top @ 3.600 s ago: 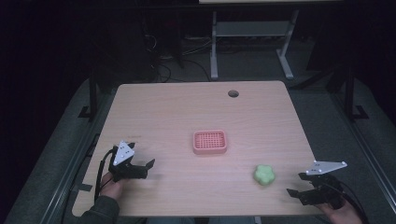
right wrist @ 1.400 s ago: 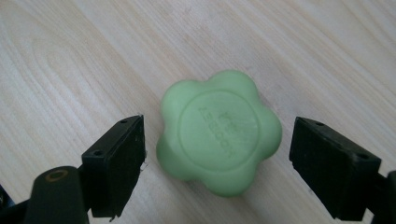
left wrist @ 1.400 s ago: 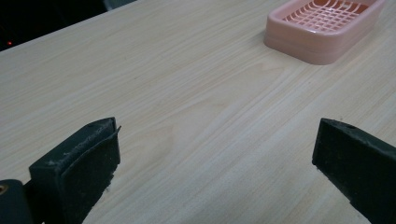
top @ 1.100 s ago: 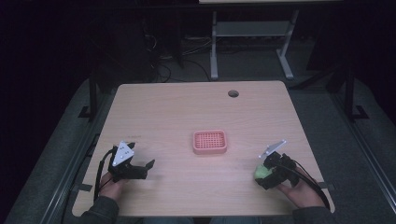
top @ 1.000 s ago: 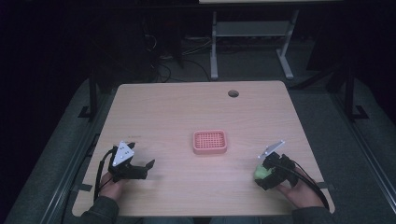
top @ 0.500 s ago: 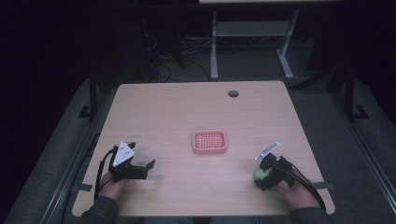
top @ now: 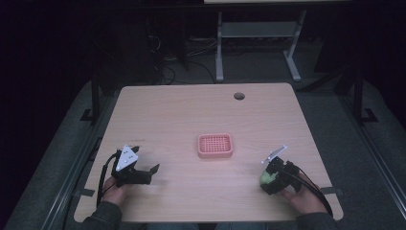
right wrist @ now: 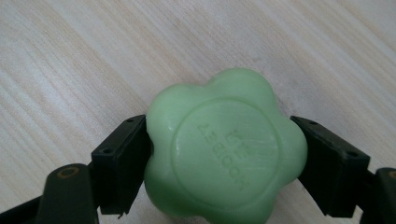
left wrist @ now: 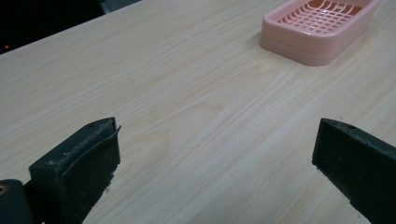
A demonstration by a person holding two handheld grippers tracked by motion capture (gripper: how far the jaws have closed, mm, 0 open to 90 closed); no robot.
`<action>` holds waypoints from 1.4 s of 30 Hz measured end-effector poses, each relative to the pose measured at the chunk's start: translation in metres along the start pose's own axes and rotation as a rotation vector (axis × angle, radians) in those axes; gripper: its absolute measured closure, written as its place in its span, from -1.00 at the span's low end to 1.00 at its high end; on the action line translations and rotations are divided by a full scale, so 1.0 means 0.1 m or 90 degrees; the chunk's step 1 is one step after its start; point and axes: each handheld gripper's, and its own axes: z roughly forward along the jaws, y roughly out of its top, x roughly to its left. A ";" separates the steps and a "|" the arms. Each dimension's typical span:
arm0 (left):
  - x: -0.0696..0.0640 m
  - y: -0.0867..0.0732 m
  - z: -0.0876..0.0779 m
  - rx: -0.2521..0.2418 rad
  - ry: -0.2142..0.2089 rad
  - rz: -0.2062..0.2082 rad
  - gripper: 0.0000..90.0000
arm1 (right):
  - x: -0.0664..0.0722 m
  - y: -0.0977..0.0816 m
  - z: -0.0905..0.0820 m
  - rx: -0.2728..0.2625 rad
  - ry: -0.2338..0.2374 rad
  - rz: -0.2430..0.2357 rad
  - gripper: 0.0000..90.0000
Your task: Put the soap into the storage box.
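Note:
A green flower-shaped soap (right wrist: pixel 224 149) sits between the two black jaws of my right gripper (right wrist: pixel 224 158), and both jaws press against its sides. From above, the soap (top: pixel 266 178) and the right gripper (top: pixel 269 181) are near the table's front right. A pink soap dish (top: pixel 216 145) with a grid bottom lies at the table's middle, empty; it also appears as the pink soap dish (left wrist: pixel 317 28) at the top right of the left gripper view. My left gripper (top: pixel 146 173) rests at the front left, open, with only bare wood between its jaws (left wrist: pixel 210 158).
The wooden table (top: pixel 191 115) has a round cable hole (top: pixel 239 96) near its far edge. A metal stand (top: pixel 253 33) and cables are on the dark floor beyond the table. Grey table edges run along both sides.
My right gripper came in from the front right corner to the green soap and its jaws closed on it. The left gripper stayed where it was.

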 end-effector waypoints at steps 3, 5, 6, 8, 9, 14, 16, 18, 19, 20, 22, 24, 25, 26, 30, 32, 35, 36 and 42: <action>0.00 0.00 0.00 0.000 0.000 0.002 -1.00 | -0.01 0.00 0.00 -0.002 0.003 0.004 -0.50; 0.00 0.00 0.00 0.000 0.000 0.000 -1.00 | -0.01 -0.01 0.00 -0.001 0.006 0.008 -0.50; 0.00 0.00 0.00 0.000 0.001 0.000 -1.00 | -0.02 -0.01 0.00 -0.001 0.007 0.010 -0.49; 0.00 0.00 0.00 0.000 0.001 0.000 -1.00 | -0.03 -0.01 0.00 -0.002 0.012 0.012 -0.49; 0.00 0.00 0.00 0.000 0.002 0.000 -1.00 | -0.03 -0.01 0.01 -0.004 0.017 0.017 -0.48; -0.01 0.00 0.01 0.001 0.000 0.000 -1.00 | -0.04 -0.01 0.00 -0.003 0.019 0.024 -0.44; -0.01 0.00 0.01 0.002 0.000 0.000 -1.00 | -0.05 -0.02 0.00 -0.003 0.020 0.022 -0.44; -0.01 0.00 0.01 0.004 0.001 0.000 -1.00 | -0.05 -0.02 0.00 -0.003 0.020 0.019 -0.43; -0.01 0.00 0.01 0.003 0.001 0.000 -1.00 | -0.04 -0.01 0.00 -0.002 0.019 0.016 -0.43; -0.01 0.00 0.01 0.003 0.002 -0.001 -1.00 | -0.04 -0.01 0.00 -0.002 0.019 0.012 -0.43; 0.00 0.00 0.01 0.002 0.003 -0.001 -1.00 | -0.04 -0.01 -0.01 0.002 0.021 -0.002 -0.43; 0.00 0.00 0.00 0.005 0.004 0.000 -1.00 | -0.03 0.00 -0.01 0.006 0.020 -0.013 -0.43; 0.01 0.00 0.00 0.005 0.004 0.001 -1.00 | -0.02 0.01 -0.01 0.006 0.016 -0.021 -0.43; 0.00 0.00 0.00 0.003 0.004 -0.002 -1.00 | -0.02 0.01 -0.01 0.007 0.017 -0.023 -0.42; 0.00 0.00 -0.01 0.002 0.003 -0.004 -1.00 | 0.01 0.04 -0.02 0.015 -0.003 -0.038 -0.42; 0.00 0.00 -0.01 0.000 0.001 -0.002 -1.00 | 0.02 0.06 -0.03 0.019 0.003 -0.041 -0.42; 0.01 0.00 -0.01 -0.002 0.003 -0.002 -1.00 | 0.03 0.10 -0.06 0.021 0.001 -0.050 -0.42; 0.01 0.00 -0.02 -0.002 0.003 -0.002 -1.00 | 0.05 0.12 -0.07 0.019 -0.005 -0.055 -0.42; 0.01 0.00 -0.02 -0.002 0.003 -0.003 -1.00 | 0.07 0.23 -0.14 0.020 -0.004 -0.075 -0.42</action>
